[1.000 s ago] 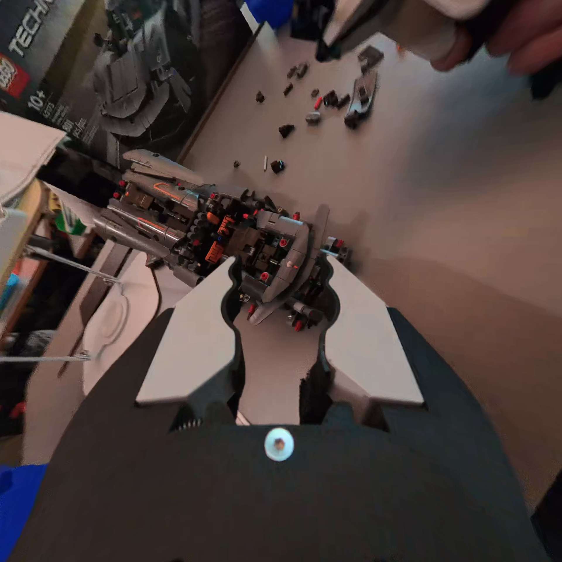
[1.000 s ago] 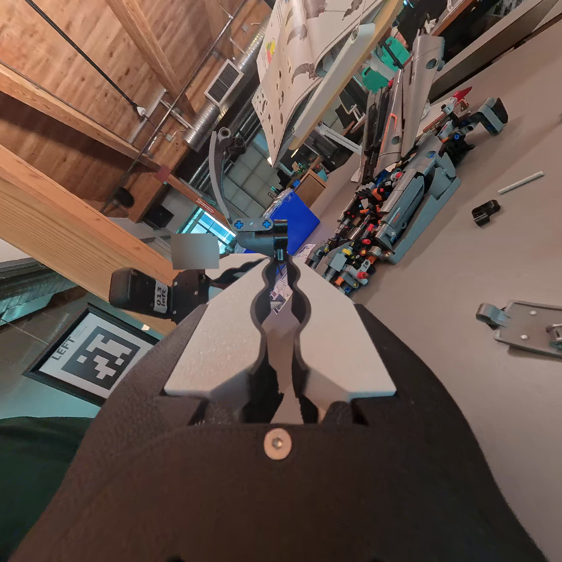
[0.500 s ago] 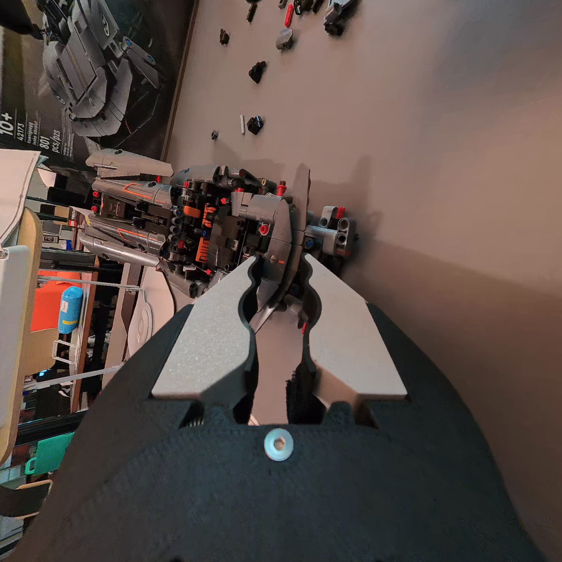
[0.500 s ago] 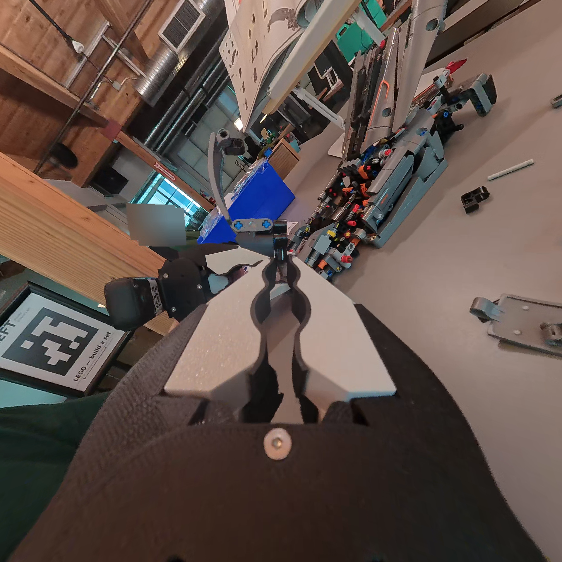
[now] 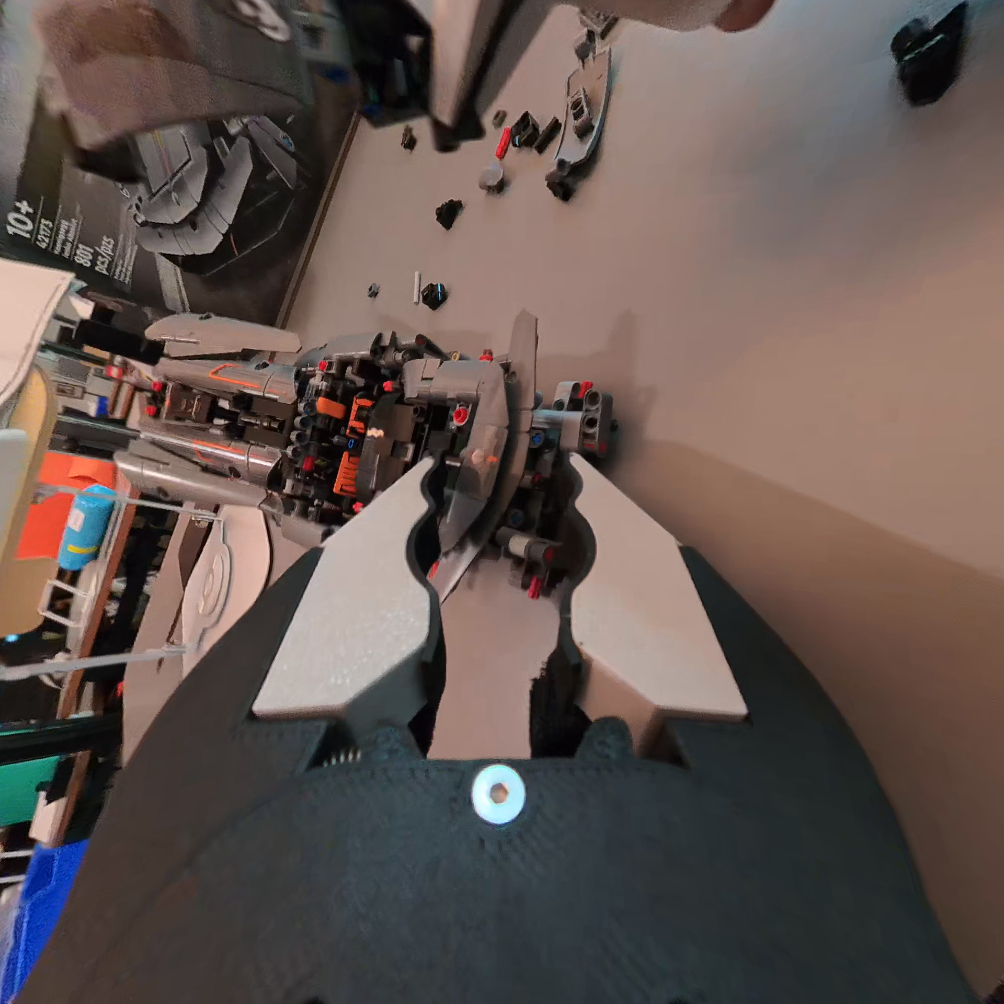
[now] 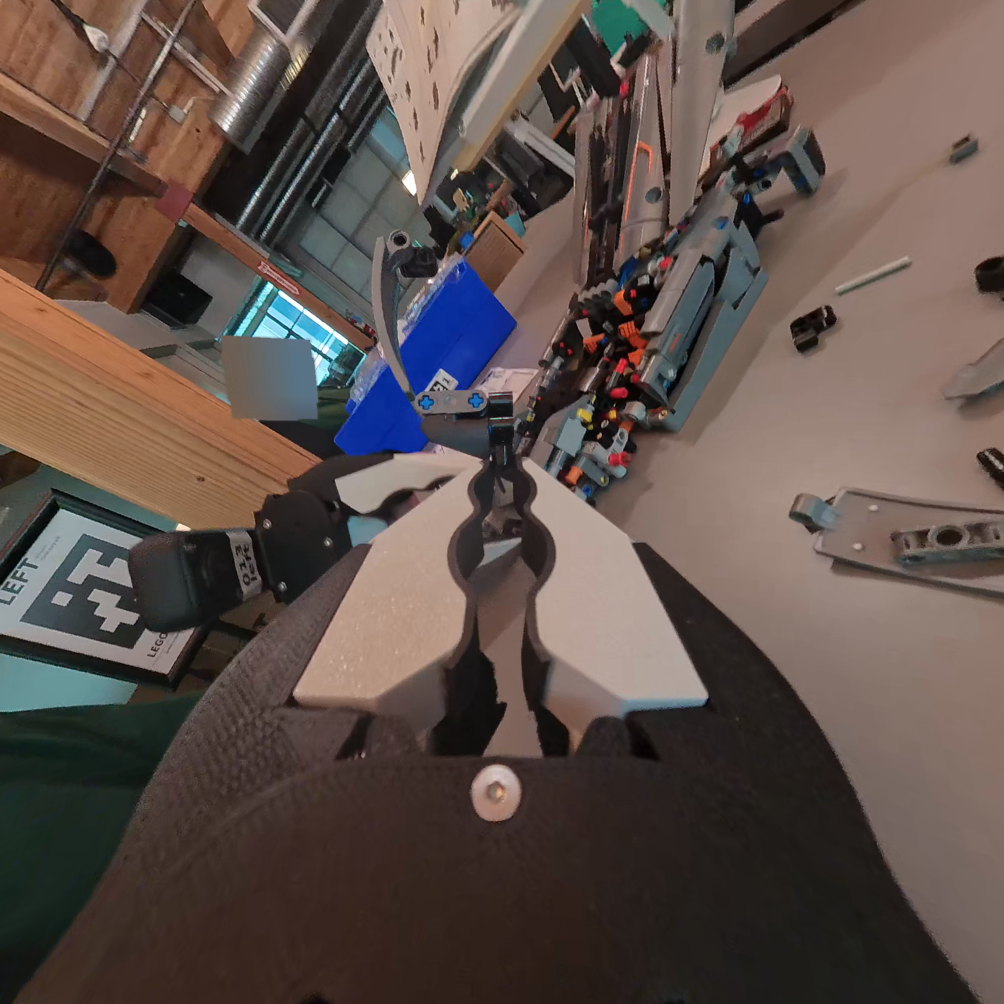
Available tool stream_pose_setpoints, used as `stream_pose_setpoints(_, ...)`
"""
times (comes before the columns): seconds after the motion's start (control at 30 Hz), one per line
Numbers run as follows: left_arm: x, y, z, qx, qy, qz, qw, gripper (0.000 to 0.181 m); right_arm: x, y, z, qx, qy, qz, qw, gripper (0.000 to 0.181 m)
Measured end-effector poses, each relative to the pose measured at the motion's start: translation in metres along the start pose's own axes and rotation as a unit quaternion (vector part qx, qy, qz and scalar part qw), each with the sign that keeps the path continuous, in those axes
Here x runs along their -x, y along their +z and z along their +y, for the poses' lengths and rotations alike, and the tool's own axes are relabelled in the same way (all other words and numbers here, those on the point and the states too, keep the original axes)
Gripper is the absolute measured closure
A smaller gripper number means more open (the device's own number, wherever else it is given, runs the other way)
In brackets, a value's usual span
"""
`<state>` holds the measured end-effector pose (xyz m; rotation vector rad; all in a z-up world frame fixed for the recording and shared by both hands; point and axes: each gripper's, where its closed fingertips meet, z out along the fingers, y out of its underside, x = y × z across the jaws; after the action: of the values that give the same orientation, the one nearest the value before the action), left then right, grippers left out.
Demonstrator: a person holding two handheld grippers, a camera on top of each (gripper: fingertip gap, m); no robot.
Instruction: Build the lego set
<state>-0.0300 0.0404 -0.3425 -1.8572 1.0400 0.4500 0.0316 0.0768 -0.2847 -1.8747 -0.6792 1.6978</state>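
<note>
The partly built grey, black and orange lego model point(image 5: 353, 429) lies on the beige table point(image 5: 760, 326). My left gripper point(image 5: 502, 472) is open, its fingers either side of the model's near end, with a grey curved panel and red pins between them. My right gripper point(image 6: 500, 462) is shut on a small lego sub-assembly point(image 6: 451, 402): a black connector, a grey beam with blue pins and a long curved grey piece, held up in the air. The model also shows in the right wrist view point(image 6: 652, 337), with the left gripper point(image 6: 380, 483) to its left.
Loose small pieces point(image 5: 445, 212) and a grey panel piece point(image 5: 581, 108) lie beyond the model. The set's box point(image 5: 163, 190) stands at the table's left edge. A flat grey panel point(image 6: 896, 538), a blue bin point(image 6: 434, 347) and an open instruction booklet point(image 6: 434, 70) show in the right wrist view. The left gripper's tips are roughly 9 cm from the right gripper's.
My left gripper's jaws narrowed around the model's end half a second ago and have now widened again. My right gripper has tilted slightly, still holding the sub-assembly.
</note>
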Motion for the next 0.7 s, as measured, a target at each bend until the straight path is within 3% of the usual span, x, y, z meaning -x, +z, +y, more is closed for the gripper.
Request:
stream_pose_setpoints(0.17,0.019,-0.023,0.022,0.006,-0.053,-0.007,0.999,0.129,-0.011,0.004,0.024,0.048,0.016,0.028,0.998,0.177)
stream_pose_setpoints(0.33,0.022,-0.043,0.032,-0.018,-0.111,0.0,0.994,0.131,-0.022,0.006,0.036,0.078,0.035,0.059,0.995,0.177)
stream_pose_setpoints(0.4,0.02,-0.044,0.02,-0.043,-0.121,0.012,0.992,0.133,-0.02,0.006,0.033,0.073,0.028,0.059,0.995,0.177)
stream_pose_setpoints(0.5,0.023,-0.044,-0.019,-0.116,-0.157,0.045,0.98,0.14,0.0,0.005,0.024,0.049,0.037,0.014,0.998,0.177)
stream_pose_setpoints(0.6,0.029,-0.042,-0.058,-0.196,-0.235,0.112,0.945,0.141,0.016,0.008,0.027,0.053,0.043,-0.016,0.998,0.177)
stream_pose_setpoints(0.7,0.037,-0.033,-0.069,-0.217,-0.327,0.169,0.904,0.138,0.029,0.011,0.033,0.062,0.03,-0.028,0.997,0.177)
